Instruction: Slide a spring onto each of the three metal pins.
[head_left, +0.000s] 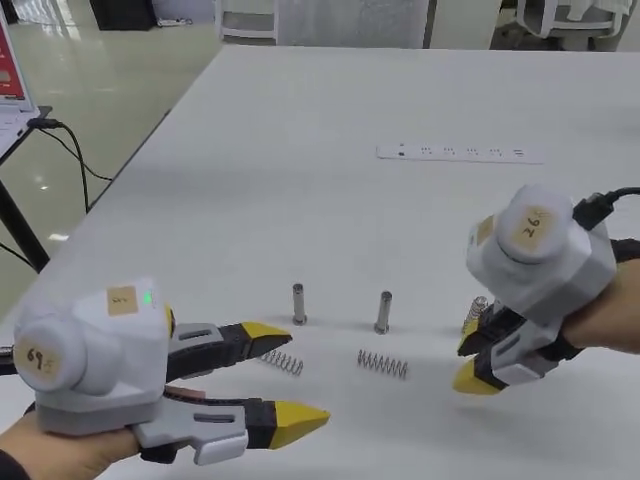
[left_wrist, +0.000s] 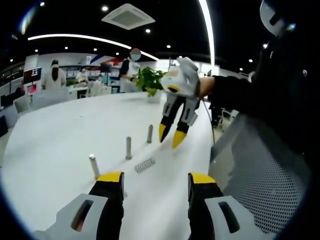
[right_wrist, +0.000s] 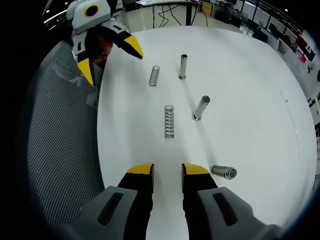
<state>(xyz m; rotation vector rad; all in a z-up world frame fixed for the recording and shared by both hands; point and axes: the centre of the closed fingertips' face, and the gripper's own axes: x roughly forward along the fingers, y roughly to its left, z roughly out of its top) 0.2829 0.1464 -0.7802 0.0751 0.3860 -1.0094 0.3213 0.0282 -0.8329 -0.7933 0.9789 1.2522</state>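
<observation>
Head view: both empty, left tongs wide for a loose spring, right tongs ajar beside an apparently sprung pin.

2 loose springs beside 3 pins

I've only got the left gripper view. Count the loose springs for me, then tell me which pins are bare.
Observer: Two. In the head view one spring lies by the left tool, and a second spring lies to its right.
Operator: Now the pins.
Observer: Two bare pins stand upright just behind those springs.
Operator: Check the third one.
Observer: In the right gripper view the third pin already wears a spring. It sits just beside the right tool, which is open and empty.
</observation>
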